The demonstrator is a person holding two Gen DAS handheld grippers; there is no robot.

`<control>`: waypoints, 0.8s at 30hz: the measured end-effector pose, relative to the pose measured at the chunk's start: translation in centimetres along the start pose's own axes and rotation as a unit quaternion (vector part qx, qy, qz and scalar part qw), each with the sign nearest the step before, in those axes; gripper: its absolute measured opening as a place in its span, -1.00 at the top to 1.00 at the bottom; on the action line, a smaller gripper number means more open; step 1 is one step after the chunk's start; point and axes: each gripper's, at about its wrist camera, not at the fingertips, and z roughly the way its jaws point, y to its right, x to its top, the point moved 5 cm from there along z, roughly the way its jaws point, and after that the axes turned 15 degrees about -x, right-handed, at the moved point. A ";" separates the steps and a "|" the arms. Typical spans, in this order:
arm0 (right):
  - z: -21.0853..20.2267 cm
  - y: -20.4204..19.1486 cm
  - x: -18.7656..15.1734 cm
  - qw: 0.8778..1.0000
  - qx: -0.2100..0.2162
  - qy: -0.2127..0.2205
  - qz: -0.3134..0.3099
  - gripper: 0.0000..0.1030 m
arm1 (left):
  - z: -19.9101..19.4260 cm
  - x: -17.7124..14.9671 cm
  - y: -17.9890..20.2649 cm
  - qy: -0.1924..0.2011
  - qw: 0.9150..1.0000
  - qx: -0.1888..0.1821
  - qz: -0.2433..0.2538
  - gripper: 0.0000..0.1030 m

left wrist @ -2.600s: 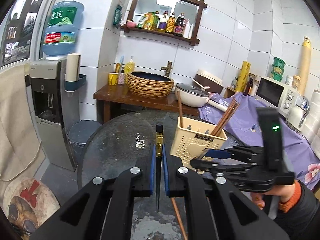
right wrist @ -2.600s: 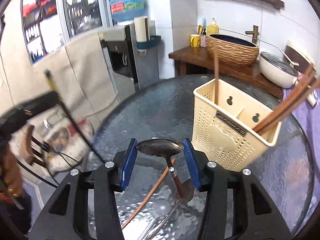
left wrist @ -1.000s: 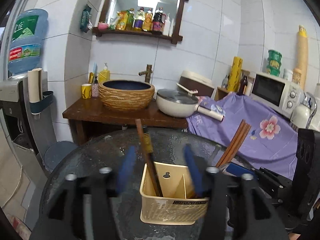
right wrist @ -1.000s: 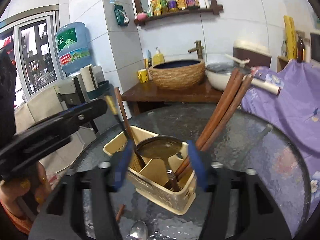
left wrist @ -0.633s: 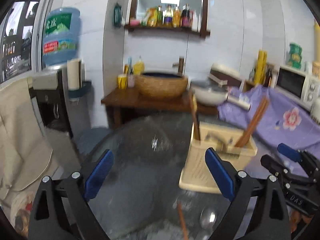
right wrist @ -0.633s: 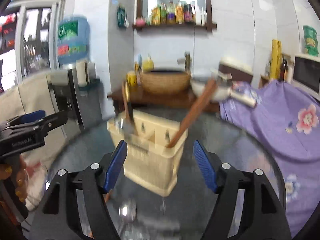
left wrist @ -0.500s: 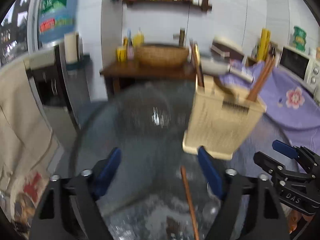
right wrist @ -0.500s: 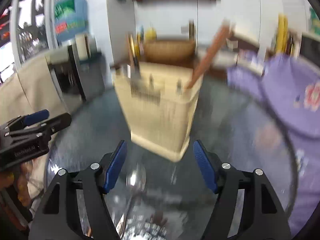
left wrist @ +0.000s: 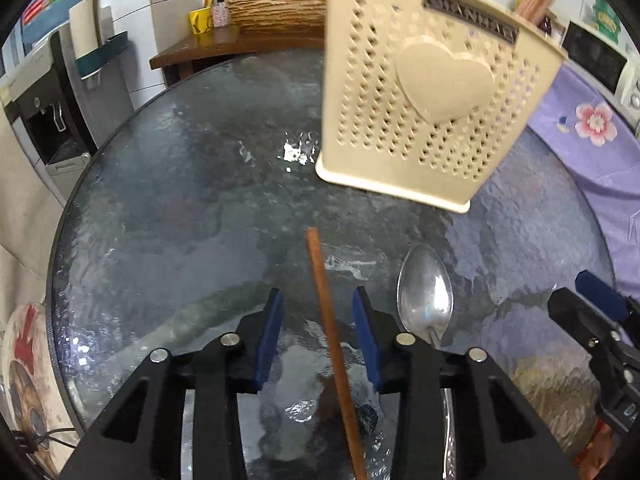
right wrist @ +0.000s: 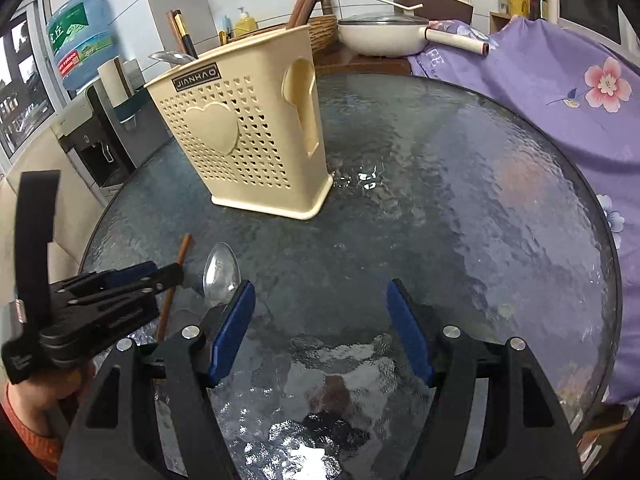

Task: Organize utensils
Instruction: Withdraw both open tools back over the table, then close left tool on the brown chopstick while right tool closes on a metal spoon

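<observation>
glass table (left wrist: 168,184), left gripper (left wrist: 318,320) closing around chopstick (left wrist: 324,304), not touching, right gripper (right wrist: 320,320) wide, empty

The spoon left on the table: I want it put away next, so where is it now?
In the left wrist view the spoon lies on the glass table, right of the brown chopstick and just outside the left gripper, in front of the cream holder.

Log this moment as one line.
left gripper: closing around chopstick, not gripping | right gripper: open, empty | spoon: on table

Glass table (right wrist: 480,184): caddy (right wrist: 248,140), chopstick (left wrist: 328,320), spoon (left wrist: 425,296)
</observation>
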 end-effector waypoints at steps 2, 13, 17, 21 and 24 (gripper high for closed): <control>0.2 -0.5 0.0 1.000 -0.002 -0.003 -0.007 -0.32 | 0.3 -0.3 0.1 0.005 1.000 0.025 0.019 0.56; 2.5 -7.6 0.7 0.997 0.009 -0.043 -0.064 -0.32 | -1.6 -1.0 -4.3 0.015 0.999 0.024 -0.016 0.86; 3.2 -10.1 0.9 0.995 0.003 -0.059 -0.083 -0.33 | -1.4 -0.5 -5.3 0.018 0.999 0.019 -0.026 0.86; 4.5 -11.6 0.8 0.991 -0.029 -0.078 -0.102 -0.32 | -1.3 -0.2 -5.1 0.015 0.999 0.025 -0.020 0.86; 5.0 -11.8 0.8 0.990 -0.040 -0.080 -0.106 -0.23 | -1.4 -0.5 -4.8 0.016 0.999 0.023 -0.022 0.86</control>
